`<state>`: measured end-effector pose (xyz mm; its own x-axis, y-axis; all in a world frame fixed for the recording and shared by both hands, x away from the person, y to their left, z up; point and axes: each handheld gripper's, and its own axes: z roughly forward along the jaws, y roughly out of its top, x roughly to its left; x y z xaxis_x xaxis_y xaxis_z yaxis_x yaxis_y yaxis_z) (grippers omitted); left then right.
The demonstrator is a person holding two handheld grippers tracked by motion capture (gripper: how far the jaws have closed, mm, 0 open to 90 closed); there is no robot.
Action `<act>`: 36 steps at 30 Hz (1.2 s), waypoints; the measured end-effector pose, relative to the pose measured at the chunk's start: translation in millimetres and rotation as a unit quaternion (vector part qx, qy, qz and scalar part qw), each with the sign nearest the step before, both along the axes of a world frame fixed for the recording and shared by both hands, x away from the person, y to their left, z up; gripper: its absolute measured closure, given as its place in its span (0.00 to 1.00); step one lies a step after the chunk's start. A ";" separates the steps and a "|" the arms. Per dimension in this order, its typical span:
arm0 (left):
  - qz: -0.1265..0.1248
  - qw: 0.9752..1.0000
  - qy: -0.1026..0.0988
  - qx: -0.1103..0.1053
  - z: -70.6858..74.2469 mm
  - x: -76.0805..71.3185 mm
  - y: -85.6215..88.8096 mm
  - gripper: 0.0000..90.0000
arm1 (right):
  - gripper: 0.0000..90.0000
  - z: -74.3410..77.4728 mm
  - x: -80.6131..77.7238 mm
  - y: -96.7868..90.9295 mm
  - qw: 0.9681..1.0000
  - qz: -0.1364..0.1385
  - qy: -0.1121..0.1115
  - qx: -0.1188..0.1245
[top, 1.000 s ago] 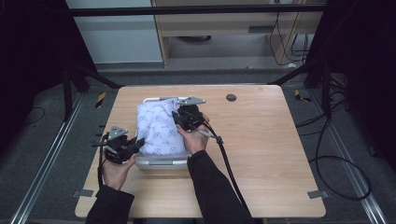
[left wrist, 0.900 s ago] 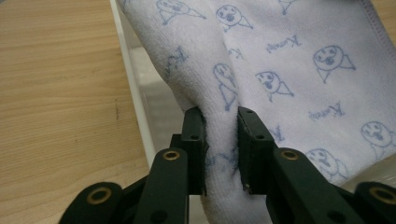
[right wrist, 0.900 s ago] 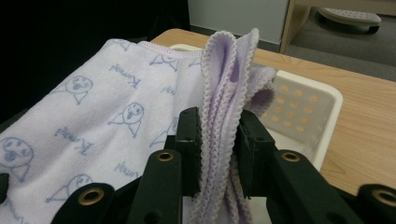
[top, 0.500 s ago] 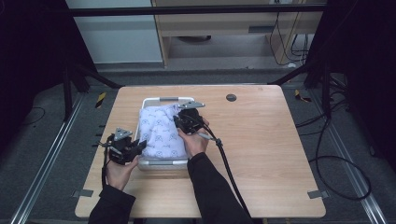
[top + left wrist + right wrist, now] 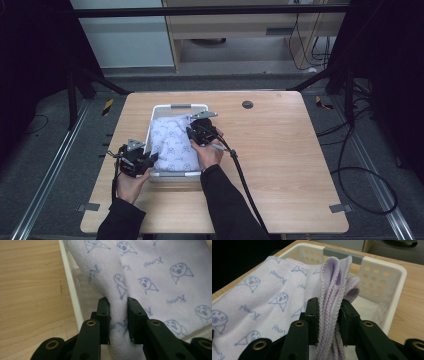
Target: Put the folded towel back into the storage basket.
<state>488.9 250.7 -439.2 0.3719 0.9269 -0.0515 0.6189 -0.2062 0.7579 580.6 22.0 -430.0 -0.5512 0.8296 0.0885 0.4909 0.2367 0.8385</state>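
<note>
A white towel [image 5: 172, 142] printed with small blue figures lies spread across a white plastic basket [image 5: 180, 106] on the wooden table. My left gripper [image 5: 151, 158] is at the basket's near left corner, shut on a fold of the towel [image 5: 160, 272] just inside the basket wall [image 5: 72, 290]. The left gripper [image 5: 118, 307] pinches the cloth between both pads. My right gripper [image 5: 193, 131] is over the basket's right side, and this right gripper [image 5: 329, 310] is shut on the bunched lilac scalloped edge of the towel [image 5: 262, 297]. The perforated basket wall [image 5: 384, 277] stands behind it.
The wooden table [image 5: 300, 165] stretches bare to the right of the basket. A dark round grommet [image 5: 247, 104] sits near its far edge. The right gripper's cable [image 5: 240, 172] trails toward the near edge. Cables and rails lie on the floor around the table.
The right gripper has sunk a little toward the basket, and the towel has come down with it. The left gripper has stayed at the near left corner.
</note>
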 end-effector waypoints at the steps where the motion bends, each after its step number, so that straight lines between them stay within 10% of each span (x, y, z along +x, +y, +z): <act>1: 0.000 1.000 0.001 0.000 -0.5 0.3 -0.1 0.81 | 0.80 -0.3 -0.2 0.0 1.000 0.000 -0.001 -0.001; 14: 0.006 1.000 -0.011 0.010 1.2 -0.8 -1.0 0.72 | 0.76 -3.8 -1.5 -3.5 1.000 -0.006 -0.002 -0.015; 36: -0.017 0.997 -0.074 -0.031 27.7 -20.4 0.5 0.64 | 0.56 29.5 -26.8 -46.9 0.998 -0.005 -0.040 0.043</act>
